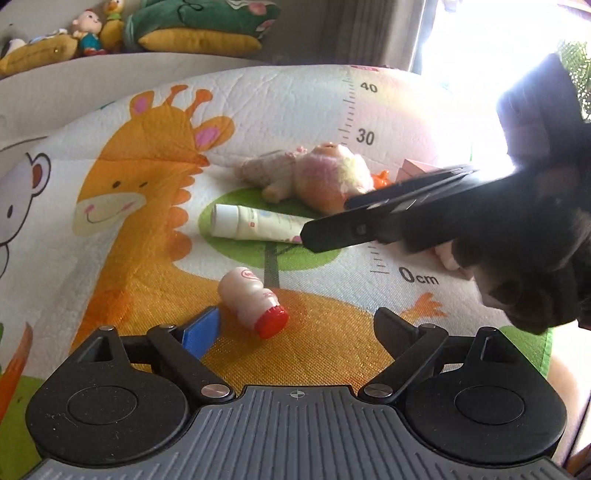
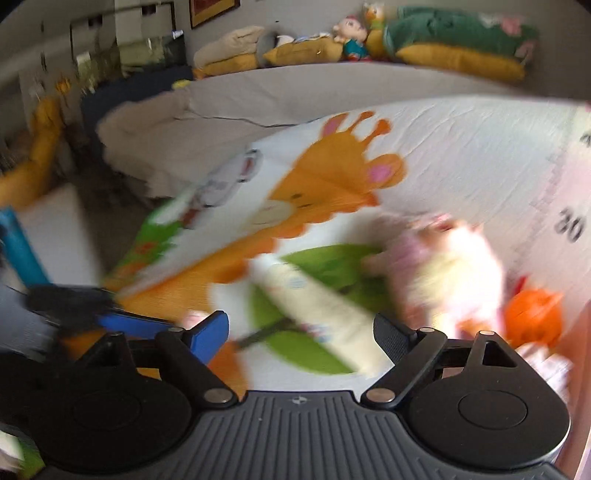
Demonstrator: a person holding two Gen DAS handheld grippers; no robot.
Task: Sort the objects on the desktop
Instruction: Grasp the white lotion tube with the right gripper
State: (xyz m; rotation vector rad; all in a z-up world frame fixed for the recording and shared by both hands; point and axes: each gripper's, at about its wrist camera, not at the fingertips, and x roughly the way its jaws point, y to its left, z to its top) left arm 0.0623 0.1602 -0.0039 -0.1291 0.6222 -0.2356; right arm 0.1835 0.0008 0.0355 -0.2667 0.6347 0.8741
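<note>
Left wrist view: left gripper (image 1: 297, 326) spread around a light, slick toppled bottle (image 1: 251, 301); best pinched across its waist

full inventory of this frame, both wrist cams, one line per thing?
Small plastic drink bottle with red cap: 1, pale pink, lying on its side on the mat, nearest the left gripper.
Cream squeeze tube: 1, cream, lying on the green tree print.
Plush doll: 1, pink and yellow, lying behind the tube.
Orange plastic toy: 1, orange, right of the doll.
Giraffe-print play mat: 1, white, orange, green, under everything.
Stuffed toys and cushions: several, green and yellow, far ledge.
Left gripper: open, blue and black fingers.
Right gripper: open, above the tube.
</note>
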